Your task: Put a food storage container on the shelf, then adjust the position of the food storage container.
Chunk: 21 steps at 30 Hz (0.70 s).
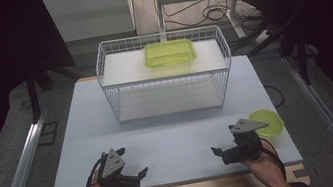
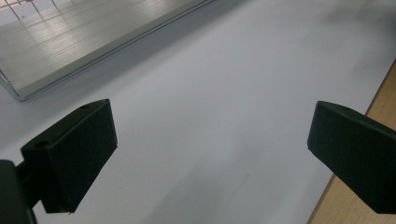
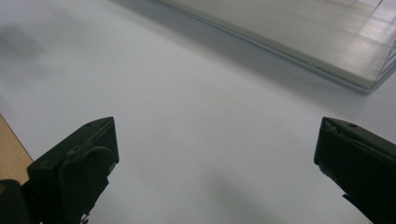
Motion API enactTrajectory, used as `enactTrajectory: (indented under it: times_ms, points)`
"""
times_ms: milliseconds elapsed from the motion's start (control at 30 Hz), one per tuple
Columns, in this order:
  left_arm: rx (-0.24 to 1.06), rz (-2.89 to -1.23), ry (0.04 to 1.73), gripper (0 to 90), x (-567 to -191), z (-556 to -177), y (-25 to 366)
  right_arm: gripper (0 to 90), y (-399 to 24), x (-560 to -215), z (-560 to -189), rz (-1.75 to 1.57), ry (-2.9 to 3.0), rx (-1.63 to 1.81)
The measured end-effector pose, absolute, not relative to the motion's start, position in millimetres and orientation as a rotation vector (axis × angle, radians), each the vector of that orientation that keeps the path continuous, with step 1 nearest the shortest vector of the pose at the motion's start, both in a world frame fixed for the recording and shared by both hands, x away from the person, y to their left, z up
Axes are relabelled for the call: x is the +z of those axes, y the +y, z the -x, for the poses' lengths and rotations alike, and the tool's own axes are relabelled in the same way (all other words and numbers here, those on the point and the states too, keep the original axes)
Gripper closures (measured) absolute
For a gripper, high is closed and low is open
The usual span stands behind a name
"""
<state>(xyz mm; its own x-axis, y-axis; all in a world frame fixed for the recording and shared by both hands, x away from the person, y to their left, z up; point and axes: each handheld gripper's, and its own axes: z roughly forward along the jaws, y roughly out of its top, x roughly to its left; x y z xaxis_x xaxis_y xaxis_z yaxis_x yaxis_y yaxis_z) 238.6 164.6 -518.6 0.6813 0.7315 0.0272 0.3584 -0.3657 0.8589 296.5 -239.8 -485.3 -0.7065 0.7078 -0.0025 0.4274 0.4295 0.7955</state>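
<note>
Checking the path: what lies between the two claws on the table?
Nothing: the high view shows bare white table between the left claw and the right claw.

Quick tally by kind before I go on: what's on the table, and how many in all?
Yellow-green container, on the rack's top shelf: 1
Yellow-green round lid, at the table's right edge: 1
White wire rack: 1
Total: 3

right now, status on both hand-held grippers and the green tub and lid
Left hand-held gripper open, empty, low over table. Right hand-held gripper open, empty, lid just beside it. Tub on top shelf of wire rack. Nothing in the way.
</note>
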Motion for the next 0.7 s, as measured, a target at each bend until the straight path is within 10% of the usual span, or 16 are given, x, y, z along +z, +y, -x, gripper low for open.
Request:
enactTrajectory:
  times_ms: [400, 700]
  points:
    - [0.526, -1.990, 0.833, 1.2, -519.3, -238.7, 163.8, 0.3, -245.3, -483.9, -301.0, -1.026, 2.333, 1.159]
    - [0.526, -1.996, 0.827, 1.2, -519.6, -238.8, 162.6, 38.1, -279.1, -468.5, -309.5, -1.153, 2.261, 1.127]
